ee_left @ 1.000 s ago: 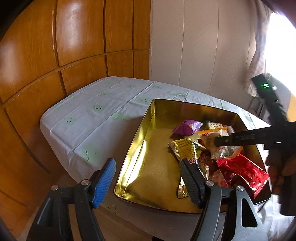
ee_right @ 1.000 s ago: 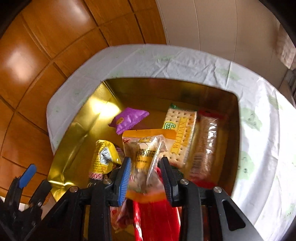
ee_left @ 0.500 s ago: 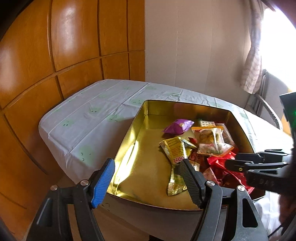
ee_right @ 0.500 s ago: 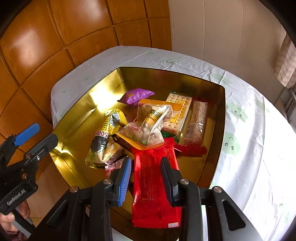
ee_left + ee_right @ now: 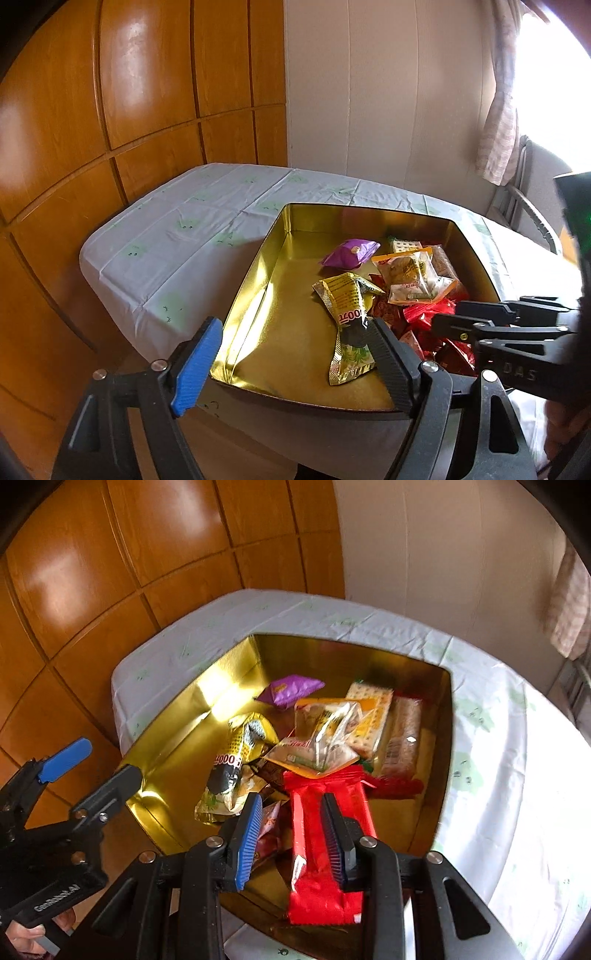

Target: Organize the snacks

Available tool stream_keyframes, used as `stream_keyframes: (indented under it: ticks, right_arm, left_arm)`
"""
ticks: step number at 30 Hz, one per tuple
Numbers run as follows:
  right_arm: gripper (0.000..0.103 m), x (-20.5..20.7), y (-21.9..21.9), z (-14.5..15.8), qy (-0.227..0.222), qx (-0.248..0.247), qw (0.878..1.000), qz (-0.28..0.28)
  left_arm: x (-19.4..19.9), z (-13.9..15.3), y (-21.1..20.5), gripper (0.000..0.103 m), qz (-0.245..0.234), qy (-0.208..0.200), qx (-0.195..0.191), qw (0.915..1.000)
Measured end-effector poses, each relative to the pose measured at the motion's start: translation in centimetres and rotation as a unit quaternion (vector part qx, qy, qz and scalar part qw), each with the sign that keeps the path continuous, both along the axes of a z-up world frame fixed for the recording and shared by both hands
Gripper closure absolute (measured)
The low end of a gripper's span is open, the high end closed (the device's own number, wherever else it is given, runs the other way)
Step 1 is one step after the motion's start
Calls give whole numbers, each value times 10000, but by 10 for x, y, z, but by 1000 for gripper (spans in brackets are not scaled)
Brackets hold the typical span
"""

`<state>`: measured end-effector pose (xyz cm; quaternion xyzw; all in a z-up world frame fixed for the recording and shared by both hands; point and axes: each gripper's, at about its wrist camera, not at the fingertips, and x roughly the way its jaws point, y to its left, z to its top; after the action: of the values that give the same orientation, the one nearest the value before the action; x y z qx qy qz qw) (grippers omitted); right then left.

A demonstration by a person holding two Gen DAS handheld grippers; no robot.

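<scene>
Several snack packets lie in the gold tin (image 5: 280,236), gathered at its right side: a purple packet (image 5: 349,252), a yellow packet (image 5: 345,295), a clear bag with orange edge (image 5: 321,738). My left gripper (image 5: 295,354) hangs over the tin's near edge, jaws opening, nothing between them. My right gripper (image 5: 291,830) hangs over the long red packet (image 5: 325,849), jaws narrow, not pressing it.

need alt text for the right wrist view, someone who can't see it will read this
A gold tin on a white tablecloth holds a pile of snack packets, among them a purple packet, a yellow packet and a cracker pack. The right gripper hovers over a red packet, holding nothing. The left gripper waits at the left, its jaws opening.
</scene>
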<state>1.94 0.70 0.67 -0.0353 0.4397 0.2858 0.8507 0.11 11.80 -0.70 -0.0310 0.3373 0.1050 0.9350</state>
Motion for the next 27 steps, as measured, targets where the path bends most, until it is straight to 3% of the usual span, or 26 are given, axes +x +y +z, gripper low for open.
stream_keyframes:
  ticks: [5,8,15,27]
  right_arm:
    - [70,-19,-16,16,-408,9,9982,-437]
    - [68,-29,-24,21,-643,-21,9954,-708]
    - [67,-47,-51,24,-914,-52,9871,-1315]
    - [66,-60,-71,22,-1040,-94,9808,-1647]
  left_arm:
    - [-2,1,-5,16,5,-23,64,10000]
    - [-4,2,-7,4,2,-33,74,10000]
    - [-11,3,-21,0,-102,-114,128,9998]
    - [-19,7,-49,0,-274,-178,368,9988]
